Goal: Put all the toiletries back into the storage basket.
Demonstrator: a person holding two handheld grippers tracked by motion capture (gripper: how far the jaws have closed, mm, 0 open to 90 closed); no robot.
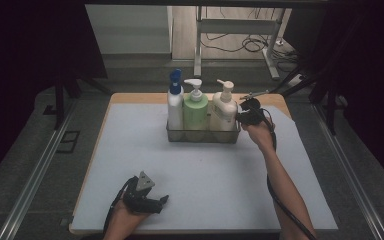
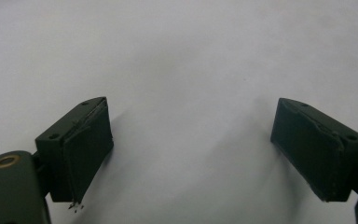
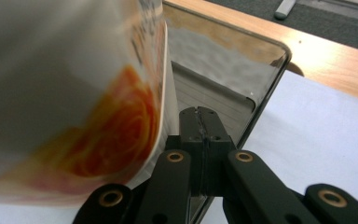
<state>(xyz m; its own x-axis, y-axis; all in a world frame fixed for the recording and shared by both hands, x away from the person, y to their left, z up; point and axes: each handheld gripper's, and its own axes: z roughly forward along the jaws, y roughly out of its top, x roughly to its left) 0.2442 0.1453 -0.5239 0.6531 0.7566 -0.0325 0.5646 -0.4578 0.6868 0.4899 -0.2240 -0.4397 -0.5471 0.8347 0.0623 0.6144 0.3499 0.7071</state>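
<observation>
the cream pump bottle (image 1: 223, 107) stands at the right end of a clear basket (image 1: 202, 135) on the desk (image 1: 130, 165), beside a green pump bottle (image 1: 195, 107) and a white bottle with a blue cap (image 1: 174, 102). its label shows an orange swirl in the right gripper view (image 3: 116, 135); the print is too blurred to read. the right claw (image 3: 199, 122) is closed flat on the basket's right wall, just beside that bottle. the left claw (image 2: 189, 154) hangs wide open over bare white desk, holding nothing.

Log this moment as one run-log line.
right tool: shut, beside cream bottle in basket | left tool: open, over mat
</observation>
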